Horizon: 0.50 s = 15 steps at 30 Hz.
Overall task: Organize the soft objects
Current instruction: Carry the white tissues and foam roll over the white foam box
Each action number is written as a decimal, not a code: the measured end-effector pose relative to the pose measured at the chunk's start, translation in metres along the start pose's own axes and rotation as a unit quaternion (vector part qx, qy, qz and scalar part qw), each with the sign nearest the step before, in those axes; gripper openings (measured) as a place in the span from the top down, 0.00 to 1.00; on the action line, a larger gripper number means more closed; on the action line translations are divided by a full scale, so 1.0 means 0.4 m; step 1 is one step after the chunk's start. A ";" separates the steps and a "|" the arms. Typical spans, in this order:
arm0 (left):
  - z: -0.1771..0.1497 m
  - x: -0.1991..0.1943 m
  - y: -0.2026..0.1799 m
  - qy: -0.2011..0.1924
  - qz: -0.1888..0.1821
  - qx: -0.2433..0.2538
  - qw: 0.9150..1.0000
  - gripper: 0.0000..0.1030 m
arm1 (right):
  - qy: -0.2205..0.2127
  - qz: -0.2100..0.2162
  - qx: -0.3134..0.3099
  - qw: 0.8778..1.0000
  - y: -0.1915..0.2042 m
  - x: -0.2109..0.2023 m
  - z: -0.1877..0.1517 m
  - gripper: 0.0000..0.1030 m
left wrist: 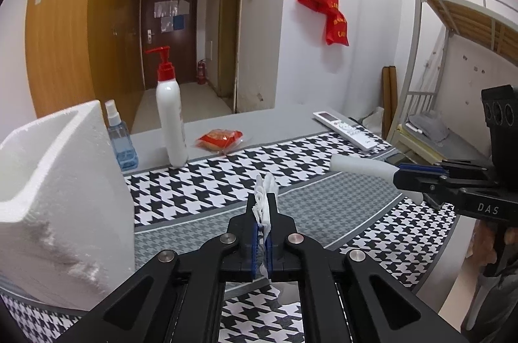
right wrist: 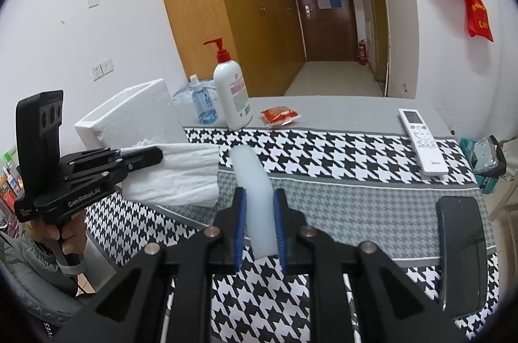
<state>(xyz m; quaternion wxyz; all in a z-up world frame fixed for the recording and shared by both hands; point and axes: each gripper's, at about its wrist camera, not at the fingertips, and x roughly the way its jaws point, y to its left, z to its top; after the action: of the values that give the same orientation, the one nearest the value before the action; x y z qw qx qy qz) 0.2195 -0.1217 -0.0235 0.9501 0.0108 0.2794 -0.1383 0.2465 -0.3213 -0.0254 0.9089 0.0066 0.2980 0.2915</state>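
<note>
My left gripper is shut on a white tissue, held edge-on above the houndstooth tablecloth; in the right wrist view the left gripper shows at left with the tissue hanging flat from it. My right gripper is shut on a white foam piece, held above the cloth; in the left wrist view the right gripper shows at right with the foam piece sticking out leftward. A white styrofoam box, open on top, stands at the left, also in the right wrist view.
A white pump bottle, a blue spray bottle and a red snack packet stand at the table's far side. A white remote and a black phone lie at the right. A bunk bed stands beyond the table.
</note>
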 end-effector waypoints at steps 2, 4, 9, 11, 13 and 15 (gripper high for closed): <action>0.005 -0.010 0.005 -0.004 0.004 0.000 1.000 0.97 | -0.006 0.000 0.001 1.000 0.005 -0.003 0.006 0.81; 0.013 -0.023 0.006 -0.010 0.005 0.006 1.000 0.97 | -0.013 -0.001 0.001 1.000 0.014 -0.009 0.013 0.81; 0.040 -0.061 0.013 -0.031 0.012 0.017 0.999 0.97 | -0.025 -0.007 -0.001 1.000 0.035 -0.011 0.031 0.81; 0.052 -0.076 0.019 -0.038 0.018 0.018 0.999 0.97 | -0.031 -0.007 0.001 0.999 0.044 -0.012 0.040 0.81; 0.063 -0.091 0.024 -0.046 0.025 0.022 0.998 0.97 | -0.039 -0.005 -0.001 0.999 0.054 -0.015 0.049 0.81; 0.070 -0.101 0.027 -0.051 0.027 0.024 0.998 0.97 | -0.047 -0.002 -0.001 0.999 0.064 -0.018 0.059 0.81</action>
<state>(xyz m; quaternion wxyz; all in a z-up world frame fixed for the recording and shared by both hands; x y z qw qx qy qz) 0.2047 -0.1037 0.0209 0.9659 0.0339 0.2271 -0.1195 0.2414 -0.3001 0.0026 0.9227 0.0190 0.2544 0.2891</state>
